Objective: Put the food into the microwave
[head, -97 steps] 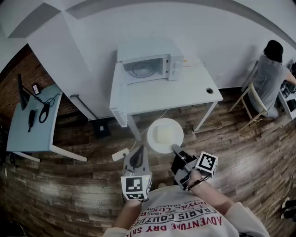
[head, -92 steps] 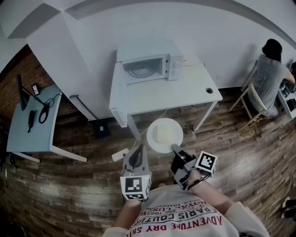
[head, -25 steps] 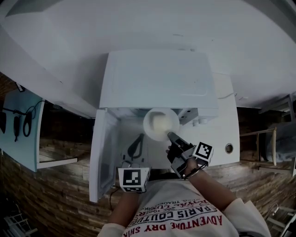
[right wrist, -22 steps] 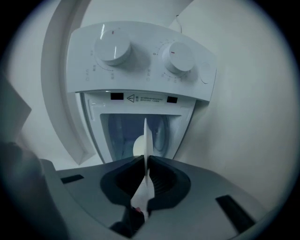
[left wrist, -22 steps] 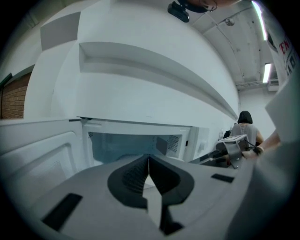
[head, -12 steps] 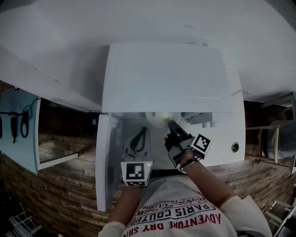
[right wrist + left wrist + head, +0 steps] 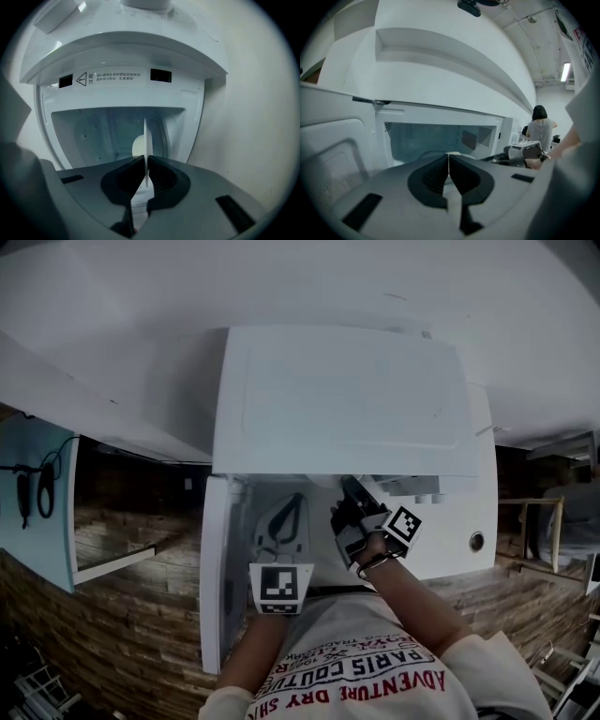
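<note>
The white microwave (image 7: pixel 347 399) stands with its door (image 7: pixel 214 568) swung open to the left. My right gripper (image 7: pixel 345 484) reaches into its cavity (image 7: pixel 112 131) and is shut on the rim of a white plate (image 7: pixel 146 136), seen edge-on in the right gripper view. A pale piece of food (image 7: pixel 138 146) lies on the plate. The microwave's top hides the plate in the head view. My left gripper (image 7: pixel 292 498) hovers at the cavity's mouth, left of the right one, with its jaws together and nothing between them (image 7: pixel 448 157). The right gripper (image 7: pixel 525 152) also shows in the left gripper view.
The microwave sits on a white table (image 7: pixel 469 549) against a white wall. A light blue side table (image 7: pixel 37 512) with cables stands at far left. A person (image 7: pixel 540 129) sits in the background with their back turned. Wooden floor lies below.
The plate has gone forward under the microwave's top and out of the head view. Both grippers moved forward toward the cavity, the right one deeper in.
</note>
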A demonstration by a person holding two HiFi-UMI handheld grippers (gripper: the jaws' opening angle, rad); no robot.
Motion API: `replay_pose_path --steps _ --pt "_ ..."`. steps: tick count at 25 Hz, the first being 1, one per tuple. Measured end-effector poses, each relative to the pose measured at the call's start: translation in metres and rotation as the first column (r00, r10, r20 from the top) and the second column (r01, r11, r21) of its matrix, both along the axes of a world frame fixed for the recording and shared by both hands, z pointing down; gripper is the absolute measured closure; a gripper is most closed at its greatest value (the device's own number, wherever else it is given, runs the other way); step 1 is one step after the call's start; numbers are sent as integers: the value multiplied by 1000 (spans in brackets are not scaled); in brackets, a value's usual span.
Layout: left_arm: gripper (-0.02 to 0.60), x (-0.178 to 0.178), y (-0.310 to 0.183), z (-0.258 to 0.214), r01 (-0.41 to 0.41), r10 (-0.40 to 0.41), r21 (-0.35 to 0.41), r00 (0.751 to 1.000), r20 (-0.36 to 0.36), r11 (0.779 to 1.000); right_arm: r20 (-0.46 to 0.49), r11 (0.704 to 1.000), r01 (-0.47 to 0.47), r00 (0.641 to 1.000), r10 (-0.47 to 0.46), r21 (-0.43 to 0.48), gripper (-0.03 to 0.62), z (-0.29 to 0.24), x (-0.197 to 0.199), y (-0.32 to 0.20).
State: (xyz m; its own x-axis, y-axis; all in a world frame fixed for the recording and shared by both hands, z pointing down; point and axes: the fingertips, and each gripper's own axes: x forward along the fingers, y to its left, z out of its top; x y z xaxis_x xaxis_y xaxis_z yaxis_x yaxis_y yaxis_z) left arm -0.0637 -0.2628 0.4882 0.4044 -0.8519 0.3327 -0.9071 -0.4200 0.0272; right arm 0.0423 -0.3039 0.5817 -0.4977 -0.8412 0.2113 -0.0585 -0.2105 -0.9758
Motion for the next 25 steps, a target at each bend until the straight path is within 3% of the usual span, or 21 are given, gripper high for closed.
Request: replay_pose_path --steps 12,19,22,25 --pt "575 -9 -1 4 3 -4 -24 1000 -29 1000 -57 998 -41 998 38 -45 562 8 -8 -17" --pt "575 -8 2 5 -20 20 -16 1000 22 1000 -129 1000 -24 991 21 -17 562 4 -19 -31" --pt "575 -12 3 8 -22 23 -16 999 22 1000 -209 999 35 977 -37 -16 562 5 -23 -32" --pt "575 -15 3 11 -15 16 -27 1000 13 1000 -331 993 113 937 -113 -19 559 6 -26 -31"
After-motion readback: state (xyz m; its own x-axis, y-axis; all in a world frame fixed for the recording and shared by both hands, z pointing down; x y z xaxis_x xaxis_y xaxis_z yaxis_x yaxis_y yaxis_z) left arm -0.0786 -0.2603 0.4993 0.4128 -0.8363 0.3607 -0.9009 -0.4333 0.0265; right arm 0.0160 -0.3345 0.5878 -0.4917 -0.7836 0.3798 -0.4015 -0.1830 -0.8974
